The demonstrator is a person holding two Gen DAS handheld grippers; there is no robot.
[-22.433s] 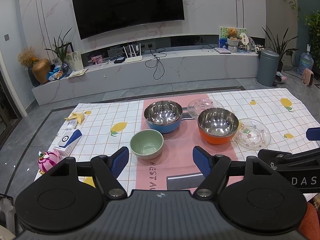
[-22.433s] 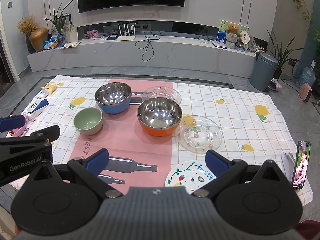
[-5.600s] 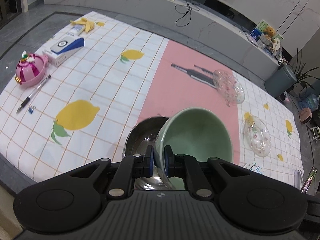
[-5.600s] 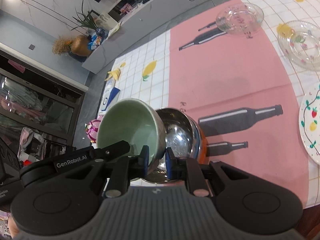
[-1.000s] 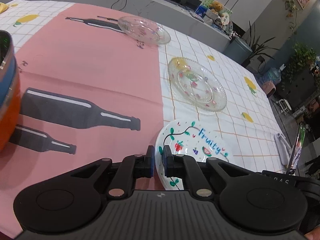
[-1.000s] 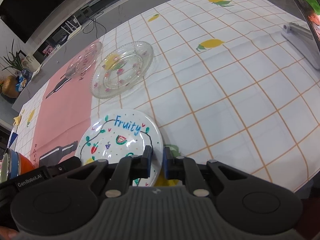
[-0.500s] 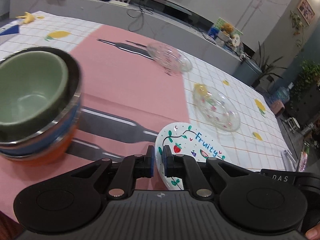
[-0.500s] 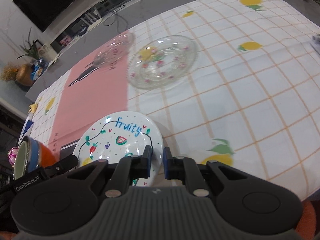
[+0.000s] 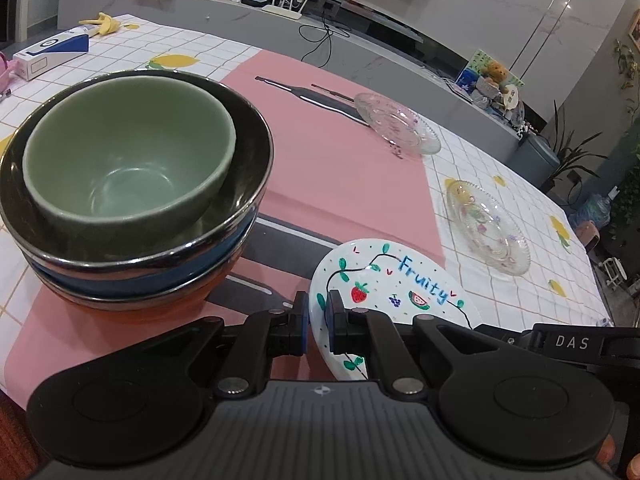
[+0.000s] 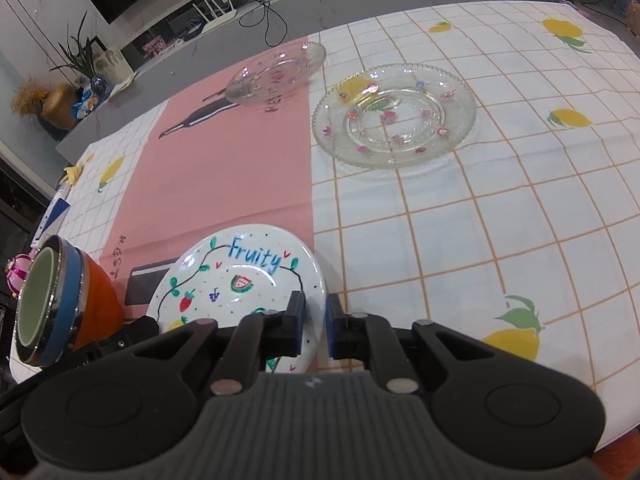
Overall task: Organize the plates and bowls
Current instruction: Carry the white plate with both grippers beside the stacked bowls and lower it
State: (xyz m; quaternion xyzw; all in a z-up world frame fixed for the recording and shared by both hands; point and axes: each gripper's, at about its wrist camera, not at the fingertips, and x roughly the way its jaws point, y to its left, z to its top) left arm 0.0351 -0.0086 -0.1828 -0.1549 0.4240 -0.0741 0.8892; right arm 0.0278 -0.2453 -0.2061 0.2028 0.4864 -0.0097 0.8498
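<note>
As I swing the painted plate (image 9: 394,280) across, the nested bowl stack (image 9: 132,216) has come fully into my left view — a second ago only its orange edge showed there. Bowls look done: green ceramic bowl (image 9: 128,160) sits inside the steel one, blue-sided over orange-sided, on the pink runner (image 9: 336,168). So plates are what's left, I'd say.

My left gripper (image 9: 318,320) is clamped on the plate's near-left rim, my right gripper (image 10: 315,322) clamped on its right rim — both pinch tight, plate between us, seemingly lifted just off the cloth, close beside the stack.

Further right, two clear glass plates sit apart: small one (image 9: 396,124) on the runner's far edge, larger flowered one (image 10: 394,116) on the lemon-print cloth (image 10: 500,208).

Writing: "Fruity" in blue on the plate; "DAS" on my right gripper's body; partial "RES" on the runner.
</note>
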